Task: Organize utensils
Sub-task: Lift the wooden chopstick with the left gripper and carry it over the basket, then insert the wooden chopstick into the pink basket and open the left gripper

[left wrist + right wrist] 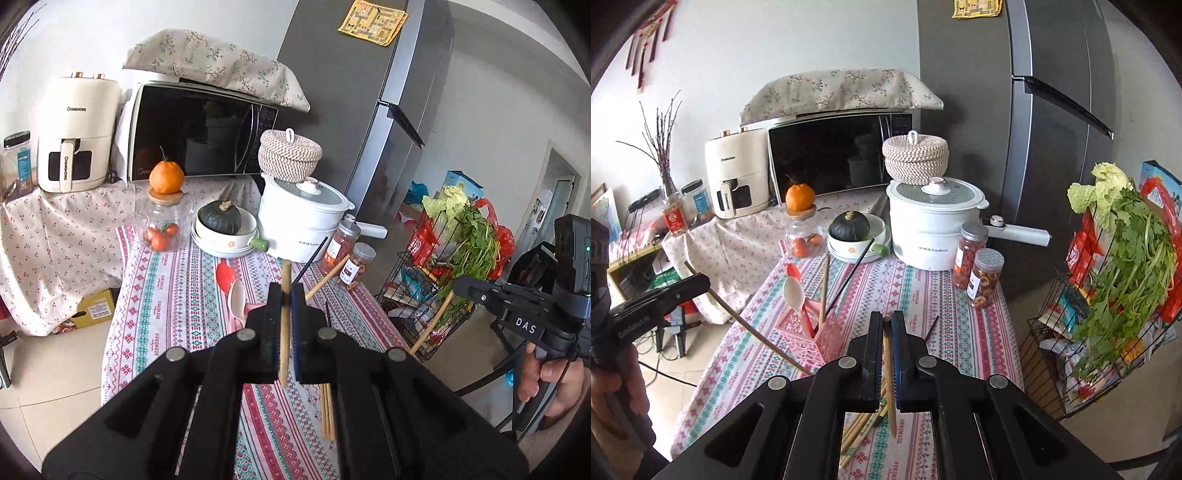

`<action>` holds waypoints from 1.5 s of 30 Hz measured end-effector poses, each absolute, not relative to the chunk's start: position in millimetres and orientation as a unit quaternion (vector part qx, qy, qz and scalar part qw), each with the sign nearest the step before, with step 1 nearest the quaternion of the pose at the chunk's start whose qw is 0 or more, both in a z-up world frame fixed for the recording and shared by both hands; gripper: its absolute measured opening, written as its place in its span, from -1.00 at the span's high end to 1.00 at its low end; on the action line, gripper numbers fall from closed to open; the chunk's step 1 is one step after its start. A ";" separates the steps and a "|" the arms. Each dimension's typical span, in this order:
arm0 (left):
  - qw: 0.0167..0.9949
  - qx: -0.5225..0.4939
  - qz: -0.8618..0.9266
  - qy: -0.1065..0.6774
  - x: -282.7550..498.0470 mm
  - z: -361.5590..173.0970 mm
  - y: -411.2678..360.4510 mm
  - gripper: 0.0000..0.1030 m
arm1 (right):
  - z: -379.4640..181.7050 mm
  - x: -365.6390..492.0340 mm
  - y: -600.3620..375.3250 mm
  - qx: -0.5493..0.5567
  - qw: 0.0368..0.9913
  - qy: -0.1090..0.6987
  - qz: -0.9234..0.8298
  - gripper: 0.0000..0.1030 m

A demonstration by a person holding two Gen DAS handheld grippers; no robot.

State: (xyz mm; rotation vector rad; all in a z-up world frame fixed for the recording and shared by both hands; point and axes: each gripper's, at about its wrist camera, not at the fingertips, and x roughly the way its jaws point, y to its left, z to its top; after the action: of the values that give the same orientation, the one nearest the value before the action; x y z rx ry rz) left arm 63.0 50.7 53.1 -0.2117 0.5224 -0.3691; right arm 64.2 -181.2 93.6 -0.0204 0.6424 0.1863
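Observation:
My left gripper (285,291) is shut on a wooden chopstick (284,328), held above the patterned tablecloth (177,295). My right gripper (885,318) is shut on another wooden chopstick (889,376); it also shows in the left wrist view (432,321). A pink utensil holder (812,334) stands on the table just left of my right gripper, with a white spoon (794,291), a red spoon (793,271), a wooden chopstick (823,288) and a black chopstick (851,275) in it. More wooden chopsticks (860,428) lie on the cloth under my right gripper. A black chopstick (932,326) lies to the right.
At the table's far end stand a white electric pot (931,225), a bowl with a green squash (849,227), a glass jar (803,236) topped by an orange, and two snack jars (979,269). A wire rack with greens (1108,280) stands right of the table.

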 end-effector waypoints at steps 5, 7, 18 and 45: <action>0.954 -0.101 -0.168 0.227 68.0 74.3 57.2 0.89 | 122.7 64.6 -170.6 -0.009 0.946 0.301 0.121 0.92; 0.956 -0.106 -0.163 0.220 71.9 81.1 60.7 0.89 | 136.1 64.4 -164.3 -0.010 0.947 0.293 0.134 0.92; 0.965 -0.090 -0.140 0.203 100.8 89.7 60.3 0.89 | 191.5 84.1 -124.5 -0.014 0.953 0.251 0.170 0.92; 0.941 -0.087 -0.124 0.302 156.1 33.5 52.0 0.52 | 118.6 163.3 -79.9 -0.012 0.935 0.294 0.198 0.90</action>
State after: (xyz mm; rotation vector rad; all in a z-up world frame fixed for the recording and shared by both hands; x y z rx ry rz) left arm 156.1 52.0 33.5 -0.1771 0.6151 -0.2539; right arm 163.3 -79.9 118.6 -0.0244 0.6009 0.4051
